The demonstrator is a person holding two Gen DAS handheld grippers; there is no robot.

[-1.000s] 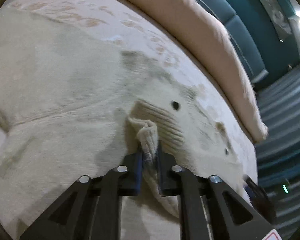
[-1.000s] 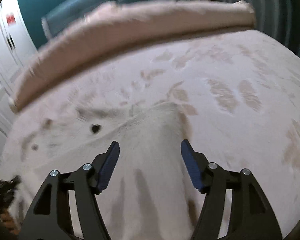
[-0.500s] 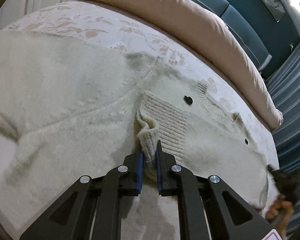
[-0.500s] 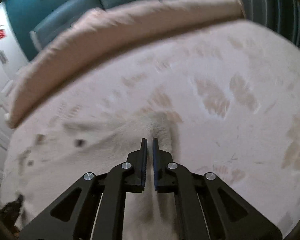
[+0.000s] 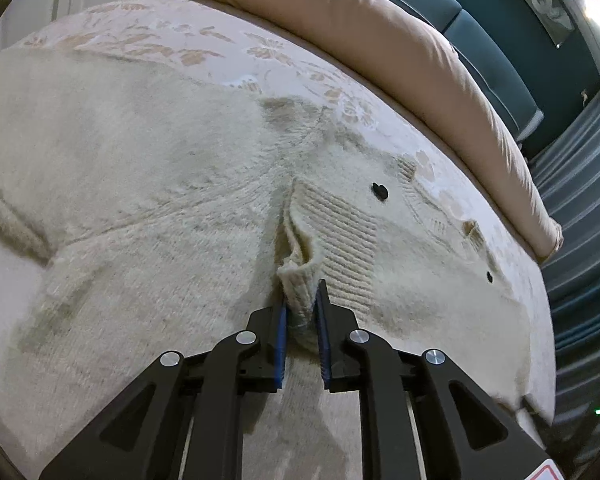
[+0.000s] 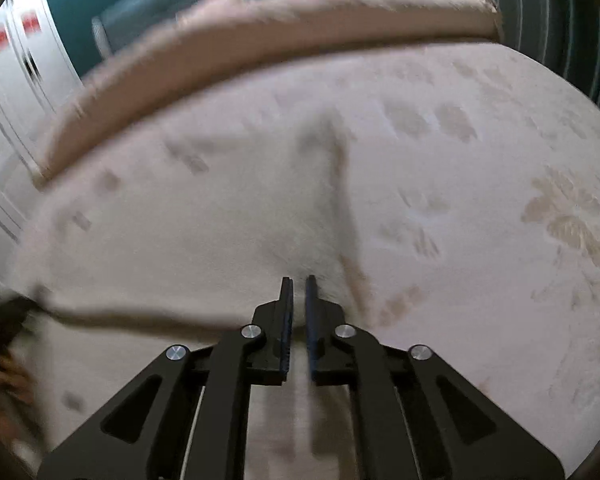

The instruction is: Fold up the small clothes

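Left gripper (image 5: 302, 312) pinches the ribbed cuff (image 5: 300, 284) of the cream sweater (image 5: 140, 184); right gripper (image 6: 298, 300), closed on its hem, lifts it for folding

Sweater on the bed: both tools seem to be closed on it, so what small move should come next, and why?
Probably lift both tools together and carry the gripped edge across the body. The left tool pinches the ribbed edge of the cream sweater, the right tool is shut on its fabric, and the sweater still lies spread on the bedspread.
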